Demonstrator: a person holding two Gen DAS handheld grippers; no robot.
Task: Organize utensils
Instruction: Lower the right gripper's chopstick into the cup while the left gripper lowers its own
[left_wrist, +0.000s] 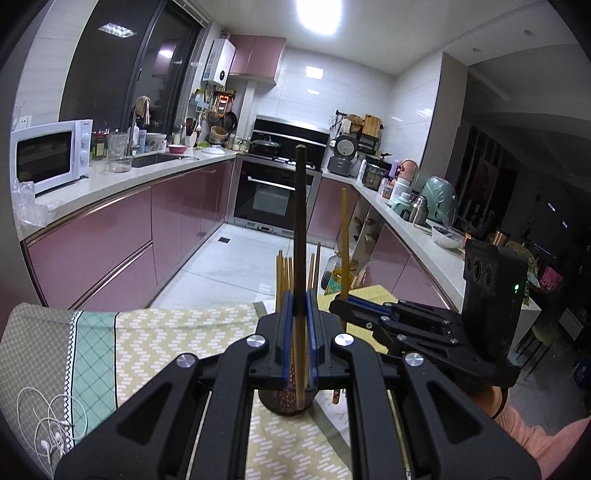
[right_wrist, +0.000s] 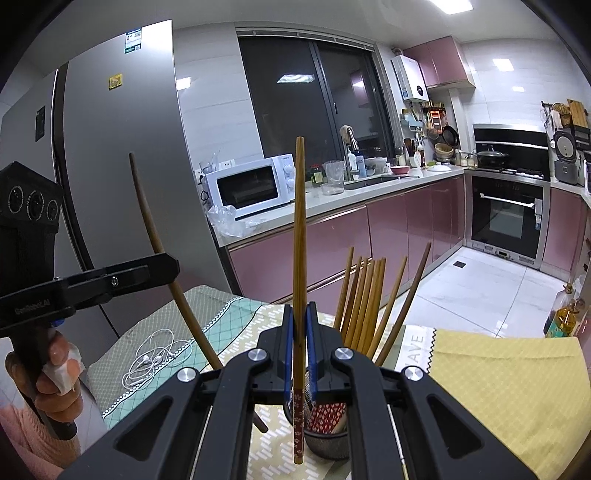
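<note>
Each of the 2 tongs is clamped on 1 chopstick held upright. The left tongs (left_wrist: 298, 325) grip a dark chopstick (left_wrist: 301, 229), the right tongs (right_wrist: 300, 332) a light bamboo chopstick (right_wrist: 299, 236) with a red patterned tip. Both hang over the holder (right_wrist: 327, 443), a dark mesh cup on the cloth-covered worktop (right_wrist: 509, 373). About 8 chopsticks (right_wrist: 364, 302) already stand fanned in it, so I'd judge the sorting well along, with these 2 left to drop in. The splayed sticks crowd the opening (likely the main snag). White earphones (right_wrist: 151, 360) lie well apart to the left, clear of the work.
</note>
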